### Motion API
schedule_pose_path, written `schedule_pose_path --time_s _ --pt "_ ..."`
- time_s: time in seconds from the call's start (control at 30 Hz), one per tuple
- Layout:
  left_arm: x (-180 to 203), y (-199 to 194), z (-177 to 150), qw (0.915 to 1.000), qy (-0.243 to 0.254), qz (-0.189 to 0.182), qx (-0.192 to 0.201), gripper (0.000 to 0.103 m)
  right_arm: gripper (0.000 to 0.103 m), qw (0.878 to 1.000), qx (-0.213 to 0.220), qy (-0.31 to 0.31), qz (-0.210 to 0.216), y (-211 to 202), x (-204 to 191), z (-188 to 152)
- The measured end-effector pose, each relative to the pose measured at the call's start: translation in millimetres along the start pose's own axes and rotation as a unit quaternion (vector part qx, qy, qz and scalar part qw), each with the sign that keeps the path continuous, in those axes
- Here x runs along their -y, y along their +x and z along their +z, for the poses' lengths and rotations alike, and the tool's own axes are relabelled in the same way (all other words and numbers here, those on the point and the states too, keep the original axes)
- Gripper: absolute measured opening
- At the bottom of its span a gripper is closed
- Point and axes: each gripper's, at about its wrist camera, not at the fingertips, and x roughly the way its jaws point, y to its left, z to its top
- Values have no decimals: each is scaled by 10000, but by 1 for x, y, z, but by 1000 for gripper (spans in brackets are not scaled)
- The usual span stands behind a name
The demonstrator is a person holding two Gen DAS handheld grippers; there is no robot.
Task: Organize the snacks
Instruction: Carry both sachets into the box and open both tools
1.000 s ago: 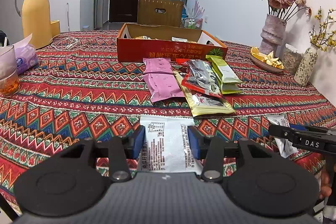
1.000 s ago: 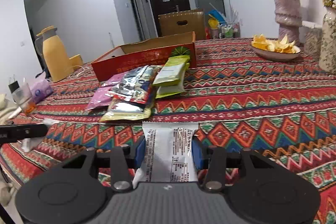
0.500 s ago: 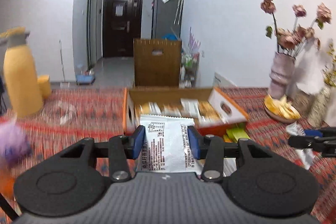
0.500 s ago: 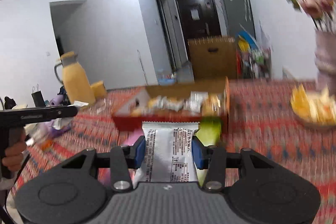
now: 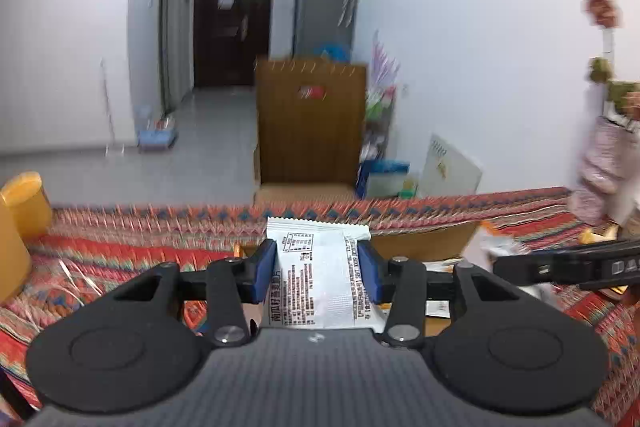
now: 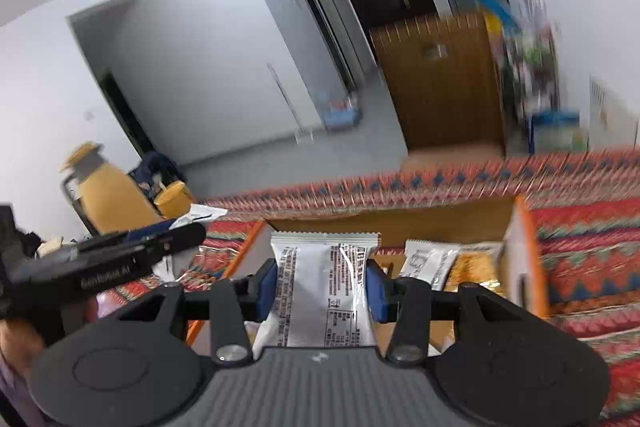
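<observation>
a: both grippers have travelled from the near edge of the table up to the cardboard box since a second ago, each keeping its packet

b: what's the left gripper doing?

a: its blue pads are clamped on a white snack packet, printed side up, held above the patterned tablecloth just before the box's far wall

b: and the right gripper?

a: clenched on a second white packet, which hangs over the open box. inside, to the right of it, lie another white packet and a yellow packet

b: can each see the other?

a: yes, the right one pokes in at the right of the left view, and the left one shows at the left of the right view, in front of the yellow jug. everything is blurred
</observation>
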Motion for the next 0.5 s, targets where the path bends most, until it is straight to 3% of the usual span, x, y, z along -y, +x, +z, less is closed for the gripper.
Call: schedule_pose_path --time_s 0.07,0.2,0.3,0.5 --pt "-3 32 1 9996 -78 6 -282 45 45 9994 -243 200 -119 37 9 13" --pt "-9 88 -7 9974 -50 317 -645 47 46 9948 -629 76 -801 109 18 19" --pt "-16 107 -16 9961 -198 390 -767 62 73 9889 -665 301 -1293 135 35 16" --pt "-11 84 -18 9987 206 242 -393 77 72 9917 -516 510 -1061 125 40 14"
